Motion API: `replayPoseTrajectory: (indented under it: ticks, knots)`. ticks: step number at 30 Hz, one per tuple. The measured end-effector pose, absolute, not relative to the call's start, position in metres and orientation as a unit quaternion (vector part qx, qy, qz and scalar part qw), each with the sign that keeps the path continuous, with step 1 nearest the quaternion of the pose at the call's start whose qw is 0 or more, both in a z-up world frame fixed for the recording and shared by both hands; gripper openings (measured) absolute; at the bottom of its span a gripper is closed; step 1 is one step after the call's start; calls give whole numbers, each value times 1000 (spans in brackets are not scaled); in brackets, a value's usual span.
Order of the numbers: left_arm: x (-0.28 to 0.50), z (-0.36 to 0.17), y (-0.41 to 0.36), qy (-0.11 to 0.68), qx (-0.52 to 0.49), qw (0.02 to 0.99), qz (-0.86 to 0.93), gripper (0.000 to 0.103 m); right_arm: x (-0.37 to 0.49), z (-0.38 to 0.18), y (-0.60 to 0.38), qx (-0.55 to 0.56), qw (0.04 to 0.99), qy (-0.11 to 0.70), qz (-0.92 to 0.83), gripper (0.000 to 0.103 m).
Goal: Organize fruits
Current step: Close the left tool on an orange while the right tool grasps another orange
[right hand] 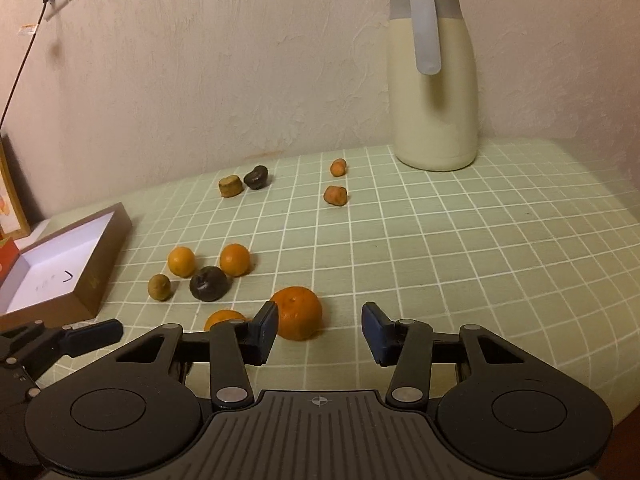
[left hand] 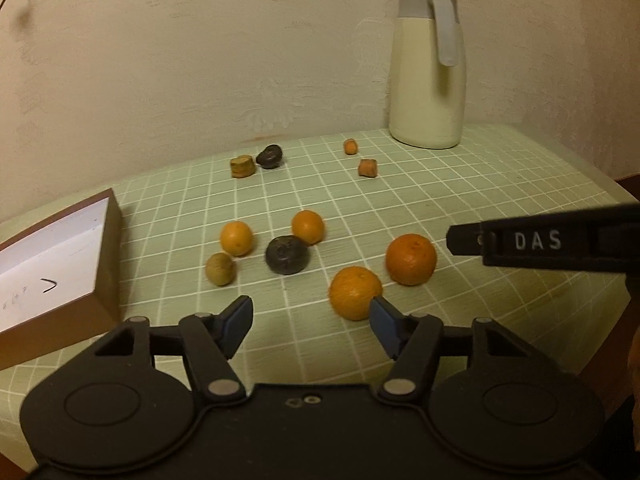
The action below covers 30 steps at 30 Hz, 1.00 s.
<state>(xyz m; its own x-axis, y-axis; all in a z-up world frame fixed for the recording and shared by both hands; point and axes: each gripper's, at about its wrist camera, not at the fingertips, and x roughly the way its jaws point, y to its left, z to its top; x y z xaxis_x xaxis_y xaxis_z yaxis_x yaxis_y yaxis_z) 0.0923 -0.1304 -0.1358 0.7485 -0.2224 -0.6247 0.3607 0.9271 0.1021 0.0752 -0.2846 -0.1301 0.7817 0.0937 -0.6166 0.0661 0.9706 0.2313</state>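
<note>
Four oranges [right hand: 297, 317] near box [right hand: 106, 256], jug [right hand: 436, 120].

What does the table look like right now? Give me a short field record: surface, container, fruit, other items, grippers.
surface: green checked tablecloth
container: open brown box, white inside, at left edge, no fruit visible in it
near fruit: two large oranges, two small oranges, one dark fruit, one greenish fruit
far fruit: four small pieces by the wall
other: cream jug, upright at back
left gripper: open, holding nothing
right gripper: open, holding nothing
</note>
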Motion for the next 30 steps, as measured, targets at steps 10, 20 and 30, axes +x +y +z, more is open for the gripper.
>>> replayPoseTrajectory:
  ticks: [10,20,30]
  knots:
    - [100,-147,-148,315,113,930,-155,60,75,-138,-307,162,929,333,1,48]
    - [114,-166,-162,315,107,931,-151,54,71,-142,-316,170,930,327,-15,48]
    - [119,-176,-154,304,81,937,-151,28,78,-148,-307,162,928,335,0,48]
